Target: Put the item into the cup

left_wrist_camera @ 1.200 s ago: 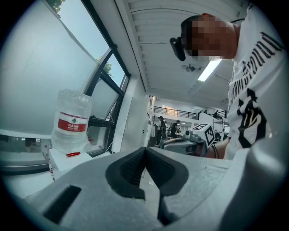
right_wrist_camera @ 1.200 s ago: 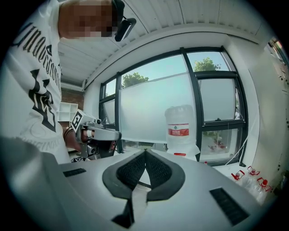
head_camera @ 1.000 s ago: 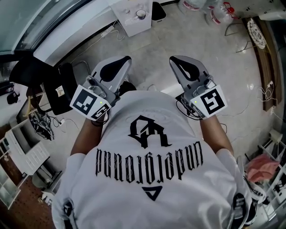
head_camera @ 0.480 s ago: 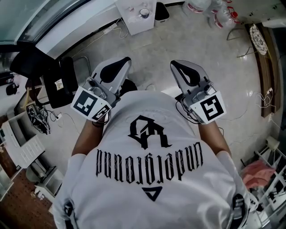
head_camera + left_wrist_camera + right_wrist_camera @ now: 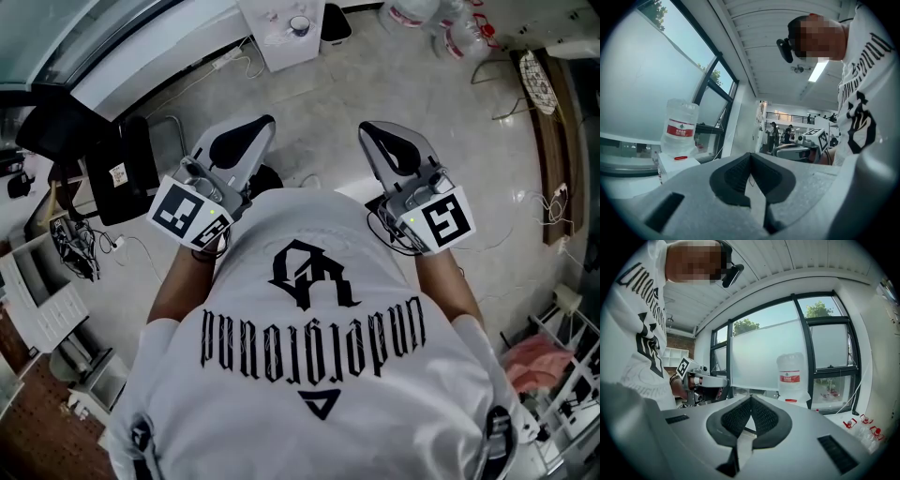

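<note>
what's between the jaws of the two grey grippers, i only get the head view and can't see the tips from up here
observer: nothing in the left one. In the left gripper view the left gripper has its black ridged pads pressed together with no item between them.
operator: and the right one
observer: the right gripper is shut and empty too, as its own view shows.
operator: what's ahead of them
observer: a clear plastic water jug with a red label stands neck down ahead of the right gripper.
</note>
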A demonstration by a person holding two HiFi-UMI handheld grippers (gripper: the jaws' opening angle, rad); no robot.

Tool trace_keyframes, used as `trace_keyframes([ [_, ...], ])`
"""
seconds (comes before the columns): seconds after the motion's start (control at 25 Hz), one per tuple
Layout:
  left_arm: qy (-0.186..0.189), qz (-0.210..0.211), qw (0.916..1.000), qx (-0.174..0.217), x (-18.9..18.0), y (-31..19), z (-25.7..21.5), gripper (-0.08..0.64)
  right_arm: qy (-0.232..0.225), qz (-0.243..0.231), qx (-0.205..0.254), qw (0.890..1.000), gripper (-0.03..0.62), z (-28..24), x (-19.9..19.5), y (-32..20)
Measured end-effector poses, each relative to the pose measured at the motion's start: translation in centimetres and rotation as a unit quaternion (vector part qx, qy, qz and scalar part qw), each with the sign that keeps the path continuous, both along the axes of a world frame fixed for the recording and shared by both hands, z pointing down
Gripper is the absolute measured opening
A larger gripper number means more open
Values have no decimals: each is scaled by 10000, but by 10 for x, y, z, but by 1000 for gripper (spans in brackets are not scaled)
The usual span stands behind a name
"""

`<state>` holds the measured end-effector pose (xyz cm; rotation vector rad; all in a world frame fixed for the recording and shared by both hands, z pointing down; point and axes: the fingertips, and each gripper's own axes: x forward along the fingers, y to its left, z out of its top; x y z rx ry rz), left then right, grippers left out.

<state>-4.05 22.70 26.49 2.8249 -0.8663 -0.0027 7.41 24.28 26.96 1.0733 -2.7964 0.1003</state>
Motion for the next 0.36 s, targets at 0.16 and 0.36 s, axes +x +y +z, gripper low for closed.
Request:
trace_keyframes([
  [0.16, 16, 47, 10000, -7, 3, 0, 1, 12, 3, 22, 8, 10000, 14, -1, 1, 0],
  [0.36, 28, 65, 10000, -22, 1, 1, 1, 12, -4, 30, 21, 10000, 15, -3, -1, 0],
])
